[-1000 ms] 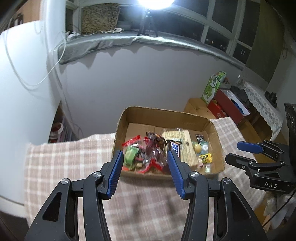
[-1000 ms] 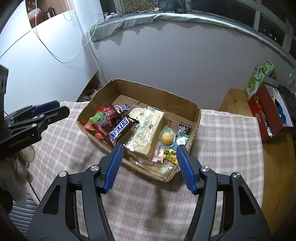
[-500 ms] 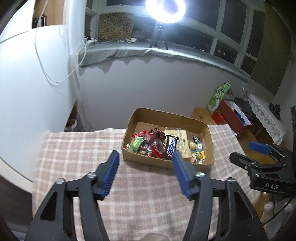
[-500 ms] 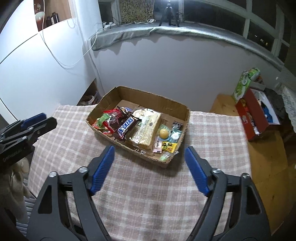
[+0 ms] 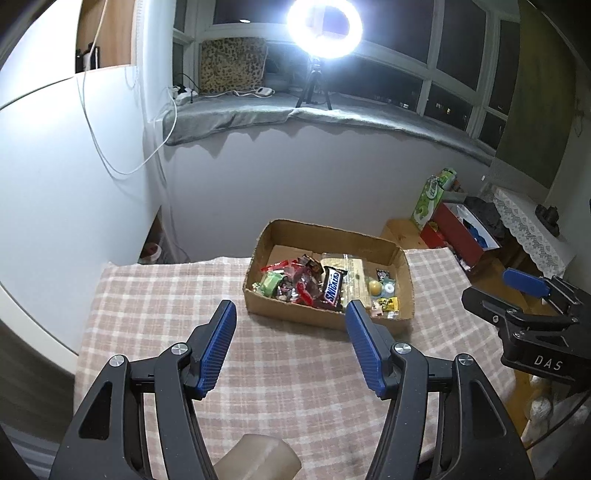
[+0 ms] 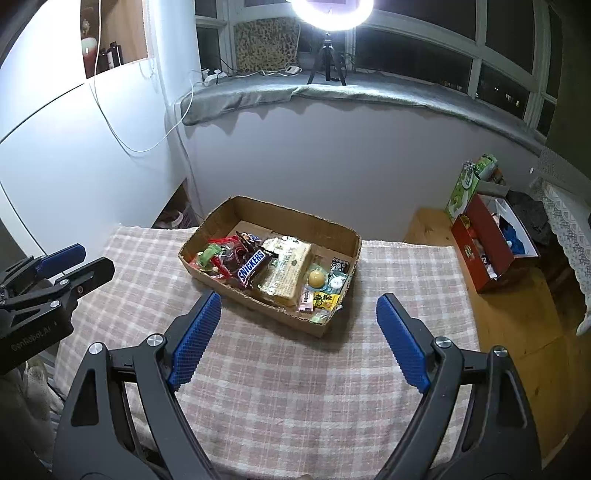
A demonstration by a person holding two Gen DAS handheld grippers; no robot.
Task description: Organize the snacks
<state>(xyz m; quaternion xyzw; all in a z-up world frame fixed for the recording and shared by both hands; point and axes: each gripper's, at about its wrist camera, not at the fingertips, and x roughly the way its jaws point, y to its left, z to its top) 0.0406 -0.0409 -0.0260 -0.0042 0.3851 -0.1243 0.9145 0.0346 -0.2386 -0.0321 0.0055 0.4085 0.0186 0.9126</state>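
Left claw [image 5: 288, 314] and right claw [image 6: 299, 306]: both agape, empty, above desk [image 6: 295, 387]. Cardboard box [image 6: 295, 218] holds snacks, including 1 Snickers bar [image 6: 253, 268].

One cardboard box [image 6: 334, 230] on one checked tablecloth [image 6: 303, 387]. Inside: one Snickers bar [image 6: 252, 269], one clear pack of crackers [image 6: 289, 271], one yellow ball [image 6: 317, 277]; small wrapped sweets too jumbled to count. Two grippers: left [image 5: 288, 345], right [image 6: 299, 338]. One ring light [image 5: 324, 27].
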